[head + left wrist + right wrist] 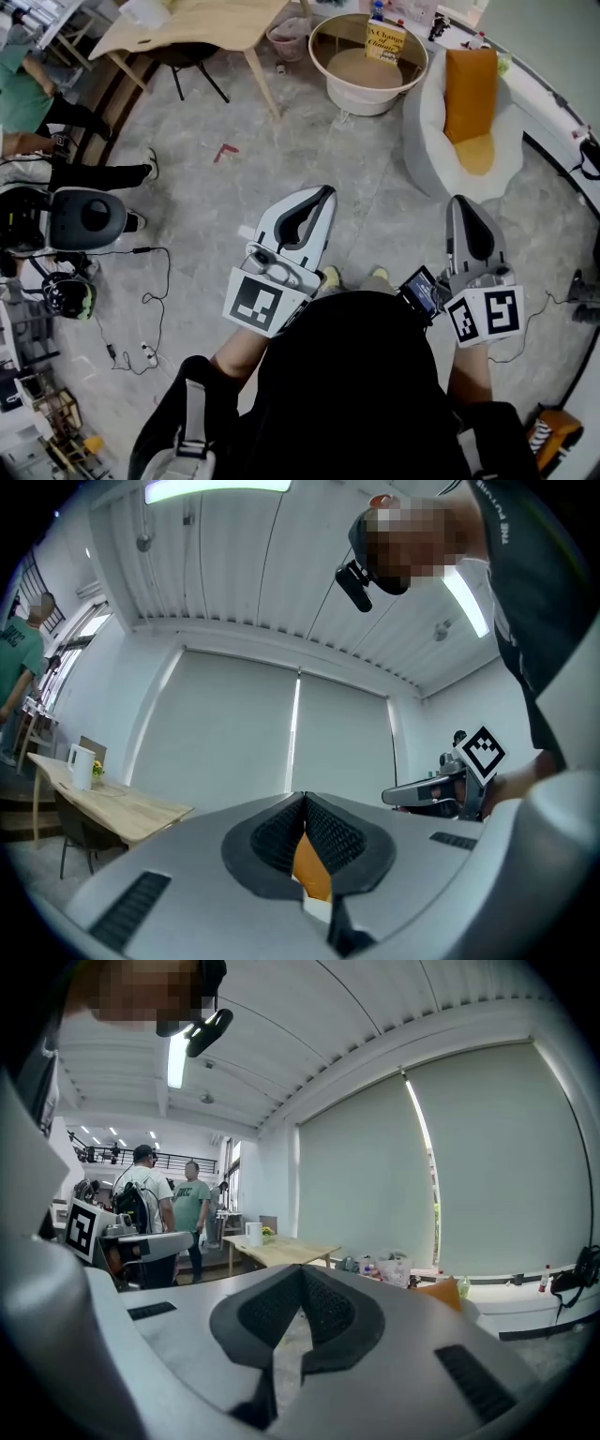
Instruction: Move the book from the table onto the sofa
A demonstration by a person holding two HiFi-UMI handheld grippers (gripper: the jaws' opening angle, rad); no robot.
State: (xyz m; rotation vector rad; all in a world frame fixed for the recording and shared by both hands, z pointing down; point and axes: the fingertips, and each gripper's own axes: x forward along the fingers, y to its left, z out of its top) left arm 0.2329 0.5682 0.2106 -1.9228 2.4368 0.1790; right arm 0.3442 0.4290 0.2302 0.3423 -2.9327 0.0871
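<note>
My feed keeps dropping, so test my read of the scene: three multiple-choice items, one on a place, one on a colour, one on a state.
1. The book is: A on the round table; B on the sofa; C in the right gripper.
2. The cushion on the sofa is: A blue; B orange; C green.
3. The right gripper's jaws are: A wide apart; B together, nothing between; C closed on the cushion.

Answers: 1 A, the head view shows it upright on the round table. 2 B, it is orange against the white sofa. 3 B, the right gripper view shows the pads meeting with nothing held.
</note>
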